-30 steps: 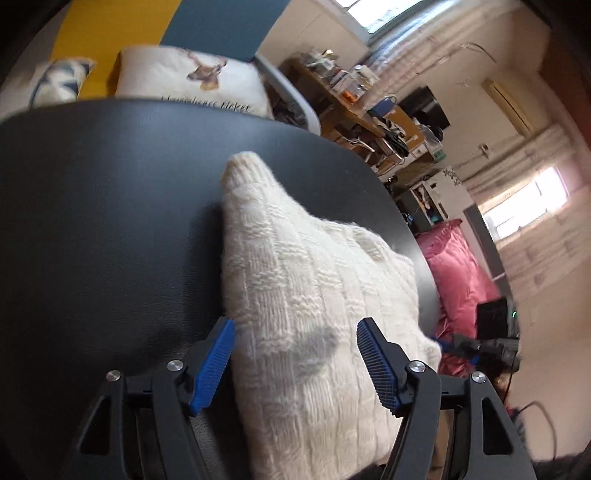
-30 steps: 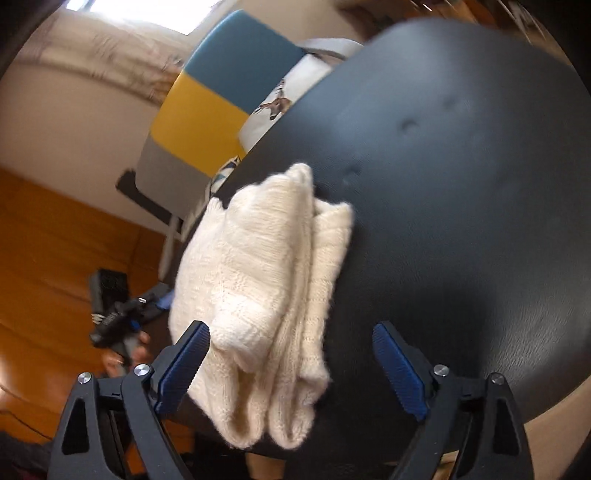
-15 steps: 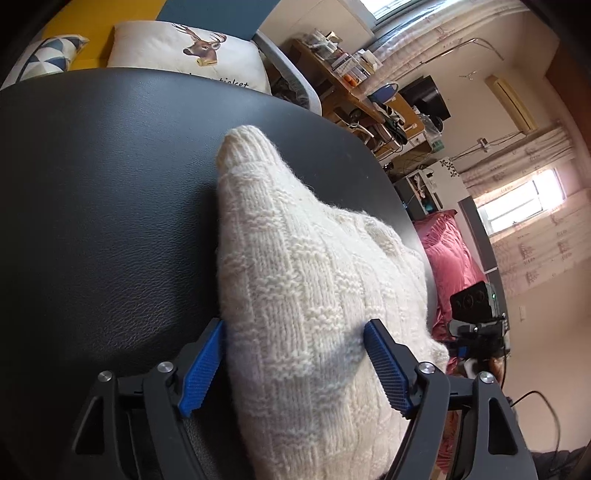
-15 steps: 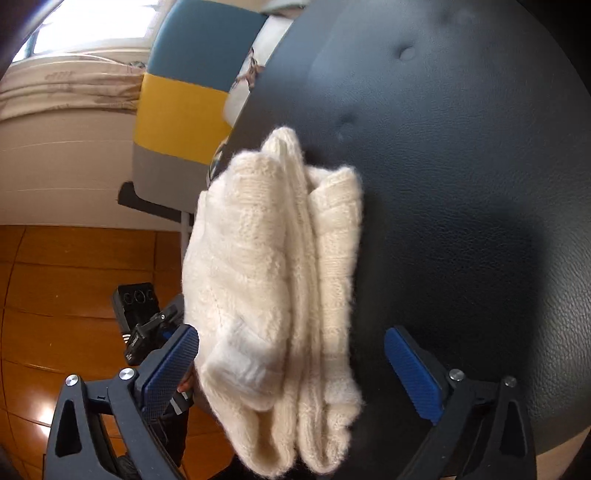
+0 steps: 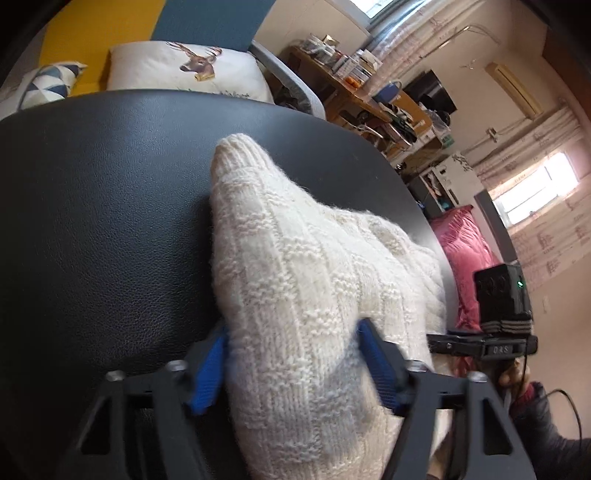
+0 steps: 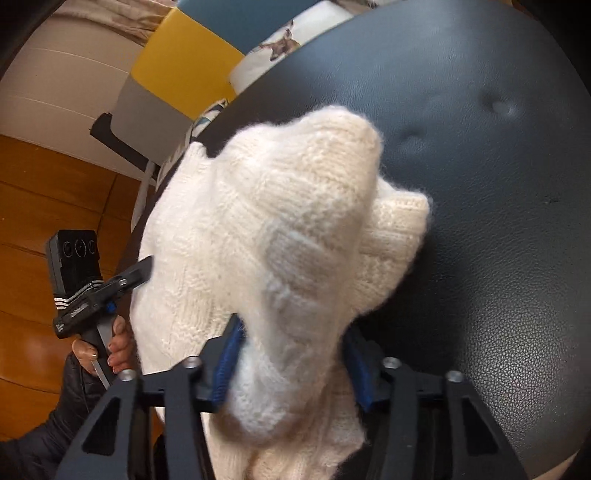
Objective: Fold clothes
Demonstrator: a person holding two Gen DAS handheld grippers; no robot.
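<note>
A folded cream knitted sweater lies on a black leather surface. My left gripper is shut on one end of it, blue pads pressed into the knit. My right gripper is shut on the other end of the sweater, which bulges up between the fingers. In the right wrist view the left gripper shows at the sweater's left edge, held by a hand. In the left wrist view the right gripper's body shows at the sweater's right edge.
The black leather surface is round-edged with button dimples. Behind it stand a yellow, blue and grey chair back and a deer-print cushion. A cluttered wooden desk and a pink bundle lie beyond. A wooden floor lies below.
Both grippers have moved forward onto the sweater and closed from wide open, each now pinching an end of it. The knit has bunched up between the fingers.
</note>
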